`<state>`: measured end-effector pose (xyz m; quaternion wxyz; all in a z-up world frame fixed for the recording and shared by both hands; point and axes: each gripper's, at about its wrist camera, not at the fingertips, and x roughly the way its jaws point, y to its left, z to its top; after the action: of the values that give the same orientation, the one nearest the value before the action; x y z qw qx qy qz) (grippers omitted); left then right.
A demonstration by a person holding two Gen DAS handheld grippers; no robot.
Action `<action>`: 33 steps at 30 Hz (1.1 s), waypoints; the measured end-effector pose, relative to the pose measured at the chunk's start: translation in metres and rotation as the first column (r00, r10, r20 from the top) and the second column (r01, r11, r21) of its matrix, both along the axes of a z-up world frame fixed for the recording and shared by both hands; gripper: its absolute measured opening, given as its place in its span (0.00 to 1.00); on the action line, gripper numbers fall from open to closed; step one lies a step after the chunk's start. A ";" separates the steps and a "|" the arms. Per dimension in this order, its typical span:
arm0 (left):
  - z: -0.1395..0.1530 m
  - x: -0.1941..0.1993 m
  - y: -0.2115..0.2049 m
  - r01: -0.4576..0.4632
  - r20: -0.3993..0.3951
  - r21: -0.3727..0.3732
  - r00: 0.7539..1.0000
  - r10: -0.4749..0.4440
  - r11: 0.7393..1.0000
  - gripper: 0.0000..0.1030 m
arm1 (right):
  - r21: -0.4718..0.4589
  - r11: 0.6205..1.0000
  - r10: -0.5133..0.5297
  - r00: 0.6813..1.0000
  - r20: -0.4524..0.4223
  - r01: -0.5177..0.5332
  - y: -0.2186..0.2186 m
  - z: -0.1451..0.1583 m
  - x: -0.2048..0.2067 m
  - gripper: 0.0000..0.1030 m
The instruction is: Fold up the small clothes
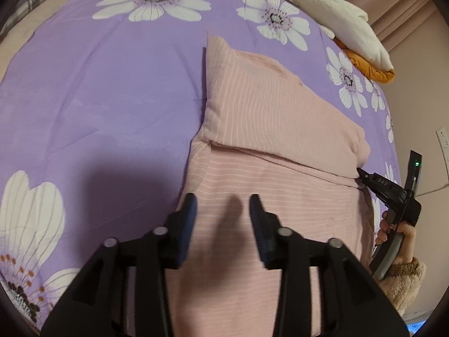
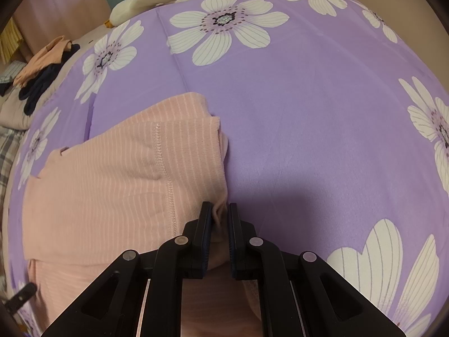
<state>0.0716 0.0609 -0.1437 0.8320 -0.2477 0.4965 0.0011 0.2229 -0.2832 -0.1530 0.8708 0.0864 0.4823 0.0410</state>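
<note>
A pink garment (image 1: 269, 129) with thin white stripes lies partly folded on the purple flowered bedspread (image 1: 112, 90). My left gripper (image 1: 223, 205) hangs open above its near part, with only cloth below and nothing between the fingers. At the right edge of the left wrist view, my right gripper (image 1: 362, 174) touches the garment's right edge, a hand around its handle. In the right wrist view the pink garment (image 2: 112, 174) fills the left side. There my right gripper (image 2: 218, 213) is shut on a bunched fold at its right edge.
A white and orange plush pile (image 1: 345, 25) lies at the far edge of the bed. Dark and peach clothes (image 2: 45, 70) sit heaped off the bed's left side in the right wrist view. Bare purple bedspread (image 2: 322, 126) spreads to the garment's right.
</note>
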 end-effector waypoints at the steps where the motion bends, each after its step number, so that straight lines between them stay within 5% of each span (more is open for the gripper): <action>1: 0.002 -0.003 0.000 -0.003 0.009 0.002 1.000 0.003 1.000 0.44 | 0.000 1.000 0.000 1.000 0.000 0.000 0.000 0.000 0.000 0.06; 5: 0.009 -0.012 0.001 -0.018 0.031 0.027 0.999 0.017 0.999 0.61 | -0.002 1.000 -0.001 1.000 0.000 0.001 0.000 0.000 0.000 0.06; 11: 0.013 -0.026 0.002 -0.048 0.055 0.039 0.997 0.045 0.998 0.73 | 0.006 1.000 0.000 1.000 -0.001 0.000 0.000 0.000 0.000 0.07; 24: 0.018 -0.062 -0.003 -0.060 0.076 0.030 0.995 0.057 0.998 0.80 | -0.016 1.000 -0.012 1.000 -0.007 0.012 0.002 0.001 0.002 0.12; 27: 0.021 -0.069 -0.005 -0.053 0.082 0.036 0.995 0.050 0.998 0.81 | -0.050 0.999 0.001 1.000 0.020 0.000 0.001 0.009 -0.003 0.26; 29: 0.022 -0.075 -0.006 -0.047 0.090 0.037 0.995 0.043 0.998 0.83 | -0.027 1.000 0.005 0.999 0.049 -0.004 -0.004 0.019 -0.013 0.52; 31: 0.024 -0.079 -0.009 -0.041 0.093 0.042 0.995 0.037 0.998 0.84 | 0.040 0.999 0.020 0.996 0.082 -0.023 -0.011 0.030 -0.025 0.66; 33: 0.024 -0.082 -0.013 -0.029 0.092 0.051 0.995 0.024 0.998 0.84 | 0.082 0.996 0.036 0.993 0.112 -0.046 -0.013 0.044 -0.039 0.69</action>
<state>-0.0108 0.0482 -0.1196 0.8600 -0.2323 0.4542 0.0135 0.1835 -0.2965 -0.1088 0.8906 0.1105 0.4331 0.0838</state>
